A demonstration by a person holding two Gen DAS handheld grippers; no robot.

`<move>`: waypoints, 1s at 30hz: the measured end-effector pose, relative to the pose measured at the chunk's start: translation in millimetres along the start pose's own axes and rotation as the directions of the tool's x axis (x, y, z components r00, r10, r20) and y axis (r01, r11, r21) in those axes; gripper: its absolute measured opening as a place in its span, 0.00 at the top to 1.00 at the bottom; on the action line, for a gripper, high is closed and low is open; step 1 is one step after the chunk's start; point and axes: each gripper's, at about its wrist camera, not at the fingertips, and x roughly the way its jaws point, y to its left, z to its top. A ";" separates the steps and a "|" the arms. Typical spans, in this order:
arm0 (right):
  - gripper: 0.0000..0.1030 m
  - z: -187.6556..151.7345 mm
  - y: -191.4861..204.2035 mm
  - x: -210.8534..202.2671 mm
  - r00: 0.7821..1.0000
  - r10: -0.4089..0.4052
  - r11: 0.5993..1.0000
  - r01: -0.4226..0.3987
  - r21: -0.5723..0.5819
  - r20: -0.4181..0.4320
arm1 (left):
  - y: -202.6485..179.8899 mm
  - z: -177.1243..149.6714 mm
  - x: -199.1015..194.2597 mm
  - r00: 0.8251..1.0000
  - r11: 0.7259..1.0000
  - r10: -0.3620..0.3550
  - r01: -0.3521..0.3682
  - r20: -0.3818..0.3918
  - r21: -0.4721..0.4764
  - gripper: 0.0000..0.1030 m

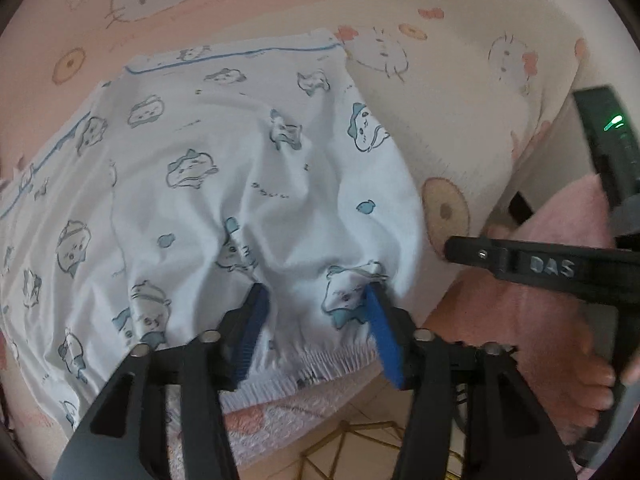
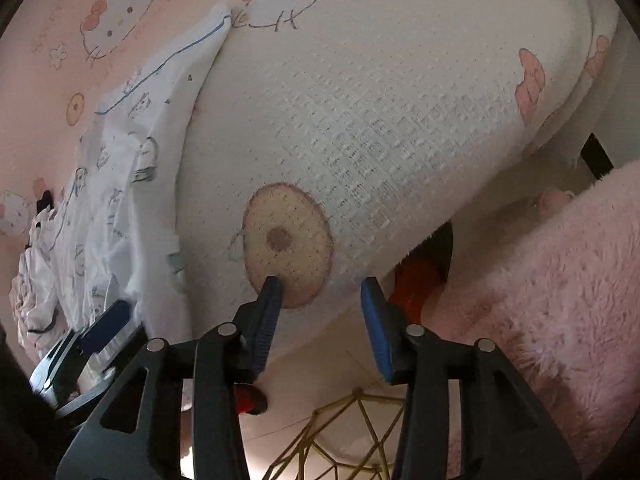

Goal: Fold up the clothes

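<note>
The white cartoon-print garment [image 1: 224, 184] lies on the bed [image 1: 460, 92], spread over the pink-and-cream blanket, its gathered waistband at the near edge. It looks folded over once, though wrinkles remain and I can't count the layers. The left gripper [image 1: 316, 312] stands over the waistband, released, pads apart with cloth beneath them but not pinched. The right gripper [image 2: 322, 300] hangs beside the garment over bare blanket, released and empty. Further folds probably remain.
</note>
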 end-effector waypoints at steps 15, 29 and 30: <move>0.52 0.6 33.1 1.8 1.000 0.016 0.994 -0.015 -0.106 0.007 | -2.1 9.0 -14.4 0.999 0.995 0.026 -0.023 0.031 -0.100 0.91; 0.49 -9.2 116.3 11.4 0.995 0.091 0.954 -0.077 -0.289 0.037 | 77.0 -12.7 -61.3 0.995 0.955 -0.028 0.055 0.096 -0.292 0.92; 0.48 -11.2 118.8 15.5 0.995 0.100 0.953 -0.090 -0.289 0.021 | 79.7 -11.7 -60.9 0.995 0.952 -0.028 0.055 0.095 -0.300 0.92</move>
